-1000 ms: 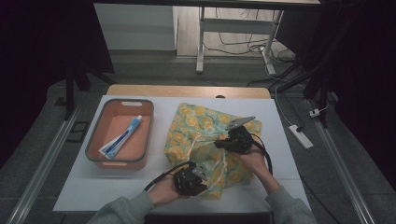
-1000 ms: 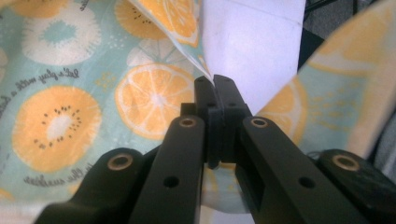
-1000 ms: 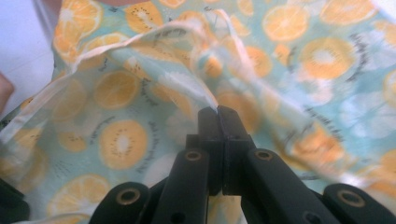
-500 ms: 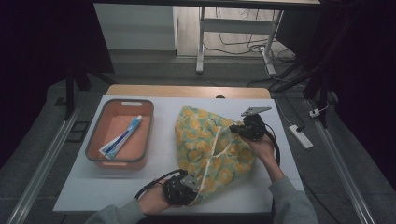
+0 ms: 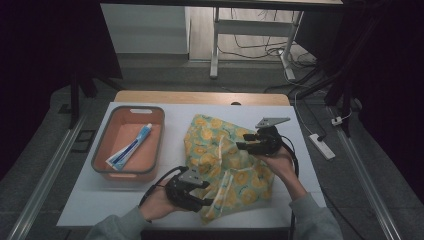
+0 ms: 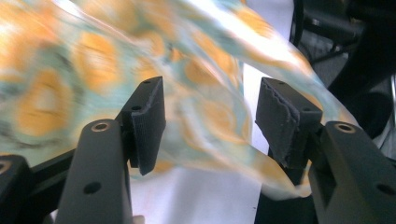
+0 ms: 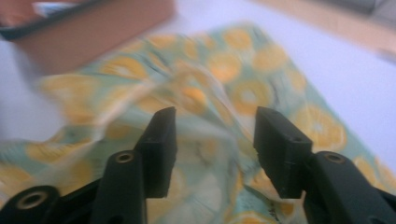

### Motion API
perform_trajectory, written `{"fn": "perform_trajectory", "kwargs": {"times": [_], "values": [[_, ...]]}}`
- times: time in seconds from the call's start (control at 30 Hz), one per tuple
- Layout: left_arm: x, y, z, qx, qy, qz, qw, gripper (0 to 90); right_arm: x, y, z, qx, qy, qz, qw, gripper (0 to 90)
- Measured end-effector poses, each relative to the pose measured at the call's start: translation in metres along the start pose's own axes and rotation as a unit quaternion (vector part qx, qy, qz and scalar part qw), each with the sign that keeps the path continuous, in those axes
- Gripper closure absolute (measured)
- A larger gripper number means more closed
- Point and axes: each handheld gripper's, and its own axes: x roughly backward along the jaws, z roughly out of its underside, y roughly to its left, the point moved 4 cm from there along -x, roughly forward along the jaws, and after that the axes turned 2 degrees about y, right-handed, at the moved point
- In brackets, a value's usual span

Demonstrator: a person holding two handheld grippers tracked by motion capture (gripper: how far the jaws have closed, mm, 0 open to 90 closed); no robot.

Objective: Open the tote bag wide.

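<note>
While parted, both grippers' jaws at the fruit-print bag (image 5: 227,165), its near edge overhanging the table (image 5: 185,117).

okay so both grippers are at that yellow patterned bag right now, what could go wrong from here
1. Both the left gripper and the right gripper have their jaws apart, so the yellow orange-print cloth drawstring bag may slip or sag when lifted.
2. The bag's near corner lies at the front edge of the white table, so a tug might pull it off.
3. The bag's white drawstring lies loose and could snag a jaw.
</note>
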Motion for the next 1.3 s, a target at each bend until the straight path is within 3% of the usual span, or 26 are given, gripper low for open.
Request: {"fn": "perform_trajectory", "kwargs": {"times": [0.1,0.13,0.2,0.27,0.4,0.5,0.53,0.57,0.7,0.8,0.97,1.0,1.03,1.07,1.1,1.17,1.23,1.3], "values": [[0.019,0.008,-0.005,0.015,-0.024,0.004,0.9996,39.6,0.019,0.024,-0.005,0.022,-0.008,-0.026,0.9994,45.9],[0.024,0.010,-0.007,0.019,-0.030,-0.006,0.9994,39.6,0.019,0.024,-0.005,0.022,-0.008,-0.026,0.9994,45.9],[0.029,0.016,-0.011,0.029,-0.035,-0.027,0.9986,38.7,0.024,0.046,0.005,0.036,0.012,-0.047,0.9982,45.7],[0.026,0.022,-0.017,0.033,-0.036,-0.056,0.9973,37.5,0.025,0.054,0.011,0.039,0.017,-0.054,0.9976,45.8],[0.001,0.039,-0.029,0.035,-0.002,-0.102,0.9942,34.8,0.020,0.072,0.037,0.044,0.058,-0.050,0.9960,45.8],[-0.018,0.052,-0.031,0.028,0.039,-0.129,0.9905,42.7,0.014,0.079,0.057,0.051,0.091,-0.038,0.9938,43.7],[-0.023,0.056,-0.030,0.030,0.048,-0.129,0.9900,54.1,0.010,0.078,0.068,0.066,0.117,0.005,0.9909,43.1],[-0.026,0.060,-0.027,0.031,0.058,-0.133,0.9889,54.1,0.010,0.078,0.068,0.066,0.117,0.005,0.9909,43.1],[-0.031,0.070,-0.016,0.036,0.085,-0.147,0.9848,78.0,0.012,0.061,0.079,0.057,0.127,0.061,0.9884,43.0],[-0.034,0.076,-0.010,0.043,0.092,-0.140,0.9850,88.2,0.011,0.048,0.083,0.037,0.127,0.068,0.9889,43.8],[-0.036,0.080,-0.007,0.049,0.092,-0.137,0.9850,88.4,-0.003,0.039,0.086,0.018,0.140,0.027,0.9896,58.9],[-0.035,0.079,-0.007,0.050,0.085,-0.141,0.9851,88.1,-0.005,0.038,0.086,0.014,0.142,0.022,0.9896,65.5],[-0.035,0.078,-0.008,0.054,0.074,-0.144,0.9854,77.9,-0.007,0.037,0.086,0.013,0.143,0.016,0.9895,71.2],[-0.035,0.077,-0.009,0.057,0.068,-0.141,0.9860,59.2,-0.008,0.037,0.086,0.010,0.146,0.008,0.9893,75.3],[-0.035,0.077,-0.010,0.059,0.067,-0.137,0.9866,46.8,-0.008,0.036,0.086,0.009,0.145,0.008,0.9894,79.0],[-0.039,0.075,-0.011,0.060,0.064,-0.123,0.9886,34.3,-0.007,0.034,0.086,0.005,0.141,0.010,0.9900,85.8],[-0.048,0.073,-0.010,0.053,0.086,-0.123,0.9873,27.2,-0.006,0.033,0.085,0.005,0.137,0.011,0.9904,87.9],[-0.056,0.073,-0.007,0.053,0.108,-0.121,0.9852,29.6,-0.004,0.032,0.085,0.004,0.132,0.014,0.9911,88.7]]}}
